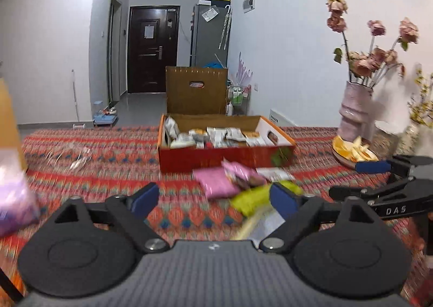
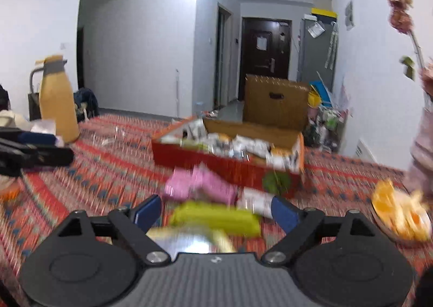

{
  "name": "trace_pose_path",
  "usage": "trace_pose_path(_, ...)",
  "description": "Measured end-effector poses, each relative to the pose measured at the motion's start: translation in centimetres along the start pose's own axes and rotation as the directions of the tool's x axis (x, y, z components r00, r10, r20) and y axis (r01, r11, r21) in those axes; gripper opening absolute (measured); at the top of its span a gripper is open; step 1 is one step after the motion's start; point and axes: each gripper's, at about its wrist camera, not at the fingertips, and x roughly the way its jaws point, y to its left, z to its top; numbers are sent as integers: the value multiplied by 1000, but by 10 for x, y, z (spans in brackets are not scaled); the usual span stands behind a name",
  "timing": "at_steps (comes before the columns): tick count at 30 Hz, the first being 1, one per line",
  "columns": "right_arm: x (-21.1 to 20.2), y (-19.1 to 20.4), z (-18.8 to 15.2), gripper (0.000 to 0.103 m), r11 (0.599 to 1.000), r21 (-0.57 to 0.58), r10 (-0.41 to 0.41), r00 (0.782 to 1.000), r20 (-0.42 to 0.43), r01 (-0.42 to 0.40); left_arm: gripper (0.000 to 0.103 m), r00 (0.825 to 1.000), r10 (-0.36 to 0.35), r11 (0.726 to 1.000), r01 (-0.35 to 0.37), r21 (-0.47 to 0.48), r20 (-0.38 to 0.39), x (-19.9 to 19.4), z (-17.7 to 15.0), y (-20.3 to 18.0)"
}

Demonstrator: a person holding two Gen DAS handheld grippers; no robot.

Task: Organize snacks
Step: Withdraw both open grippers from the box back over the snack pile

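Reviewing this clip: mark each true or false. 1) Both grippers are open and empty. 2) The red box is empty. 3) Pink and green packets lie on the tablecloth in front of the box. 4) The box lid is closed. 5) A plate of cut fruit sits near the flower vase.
1) True: the left gripper and right gripper stand wide with nothing between the pads.
2) False: the red box holds many packets.
3) True: the pink packet and green packet lie there.
4) False: the lid stands upright.
5) True: the plate is beside the vase.
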Motion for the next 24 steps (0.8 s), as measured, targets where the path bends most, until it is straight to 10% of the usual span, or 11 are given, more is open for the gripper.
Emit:
trace_pose_path(14,-108,24,-115,93,993,75,-85,989,-124,95,98,991,-19,999,13,-45,-135,-97,-102,-26)
trace_pose_path(24,-121,9,-136,95,980,118,-145,979,-145,163,99,987,-54,999,54,-7,-152,-97,-108,-39)
